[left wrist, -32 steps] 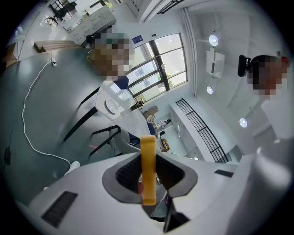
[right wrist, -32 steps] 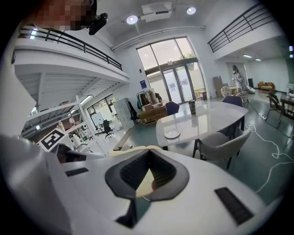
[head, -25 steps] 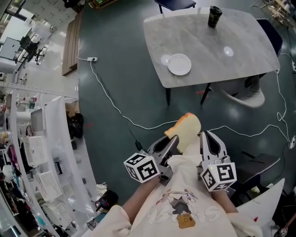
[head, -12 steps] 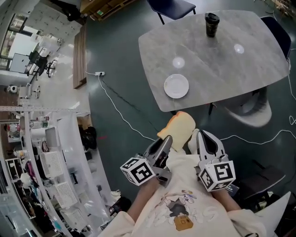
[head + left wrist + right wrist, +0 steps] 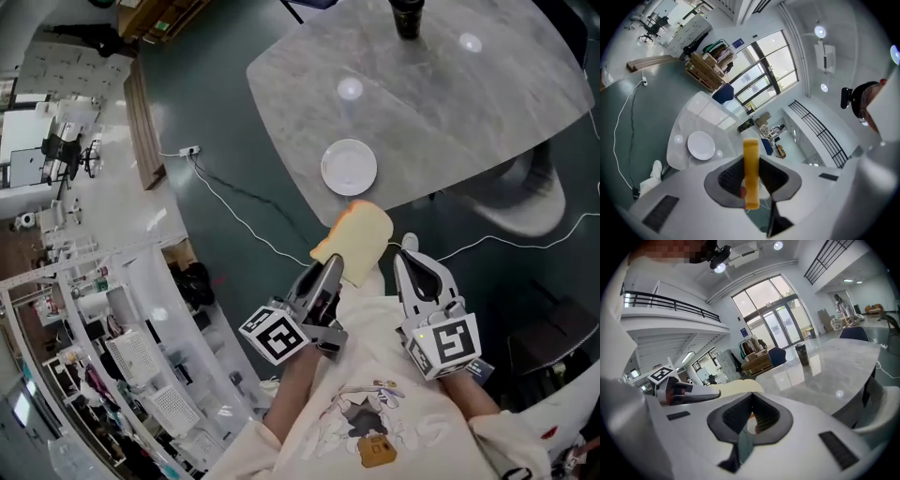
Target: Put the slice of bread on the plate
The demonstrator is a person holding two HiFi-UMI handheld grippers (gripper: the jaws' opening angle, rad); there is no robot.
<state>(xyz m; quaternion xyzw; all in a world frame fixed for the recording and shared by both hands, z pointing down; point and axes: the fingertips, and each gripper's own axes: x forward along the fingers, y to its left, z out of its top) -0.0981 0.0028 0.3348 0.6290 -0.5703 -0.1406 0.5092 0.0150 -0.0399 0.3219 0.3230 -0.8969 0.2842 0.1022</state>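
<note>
You have the slice of bread (image 5: 356,239) clamped in the left gripper (image 5: 334,269). In the left gripper view the slice stands edge-on between the jaws, both pads pressed on its flat faces, and most of it sticks out past the tips. From the head view the bread is in the air over the dark floor (image 5: 216,112), its far edge about level with the near rim of the tabletop (image 5: 450,103), not resting on anything. The white plate (image 5: 349,167) sits close to that near rim, empty, just beyond the bread in the head view and a little to the left of it in the left gripper view. Your right gripper (image 5: 407,253) is just beside the bread on its right; its jaws are together at the tips with nothing between them, and the right gripper view shows the slice and the left gripper off to its left. A dark cup (image 5: 406,13) stands at the far side of the tabletop, well apart from the plate. A white cable (image 5: 230,192) trails over the floor to the left of the tabletop.
</note>
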